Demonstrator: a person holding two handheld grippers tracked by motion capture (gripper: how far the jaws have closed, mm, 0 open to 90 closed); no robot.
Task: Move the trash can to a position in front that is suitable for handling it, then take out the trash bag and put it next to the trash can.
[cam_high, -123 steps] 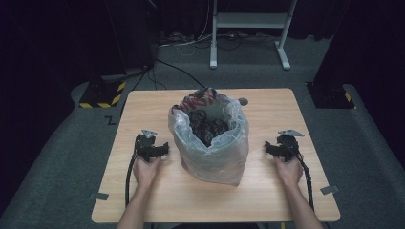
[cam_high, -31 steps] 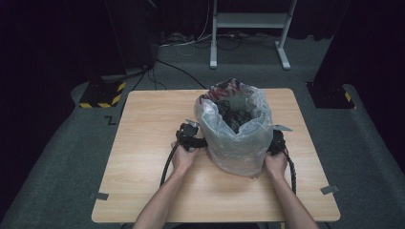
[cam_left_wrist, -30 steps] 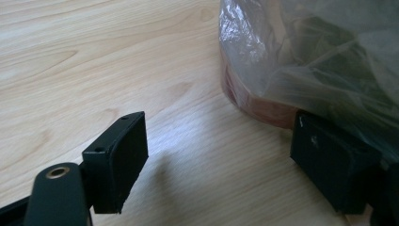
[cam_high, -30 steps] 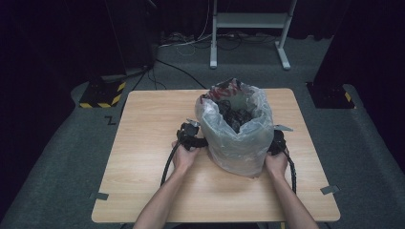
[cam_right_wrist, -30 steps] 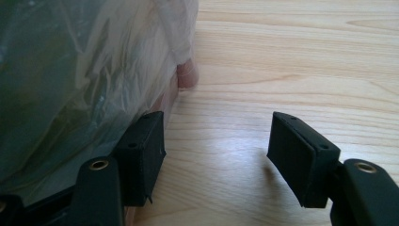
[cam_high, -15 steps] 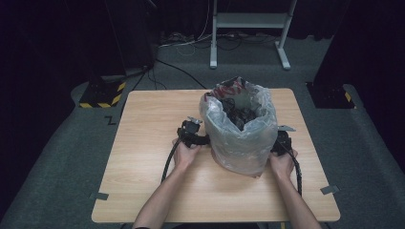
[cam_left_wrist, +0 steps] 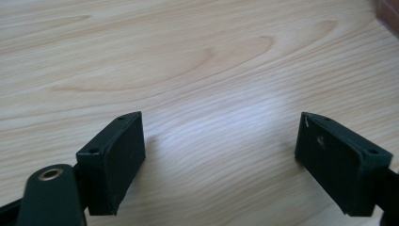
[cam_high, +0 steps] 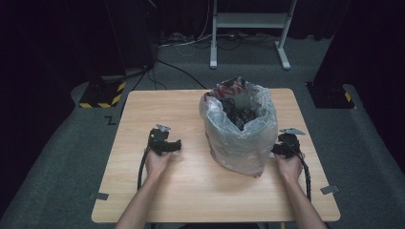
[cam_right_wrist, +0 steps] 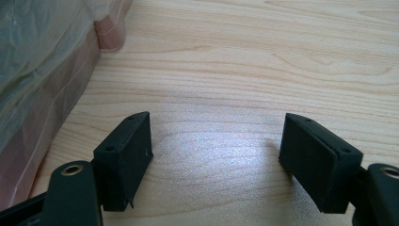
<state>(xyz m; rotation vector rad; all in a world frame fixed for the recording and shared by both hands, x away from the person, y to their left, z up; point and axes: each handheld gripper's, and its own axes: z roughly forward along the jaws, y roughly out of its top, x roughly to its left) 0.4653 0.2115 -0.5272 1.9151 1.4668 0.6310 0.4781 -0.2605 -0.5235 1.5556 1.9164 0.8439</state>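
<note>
Here, the full plastic bag (cam_high: 240, 130) is flanked by both tongs, left (cam_high: 177, 144) and right (cam_high: 275, 150), held open and empty; toppling is risked if it is nudged.

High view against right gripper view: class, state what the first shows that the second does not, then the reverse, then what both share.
The high view alone shows the bag's open top with dark items inside, the left gripper, both forearms and the floor around the table. The right gripper view alone shows the right gripper close up, fingers spread apart over bare wood with nothing between them. Both show the clear plastic bag standing on the wooden table, beside the right gripper.
</note>
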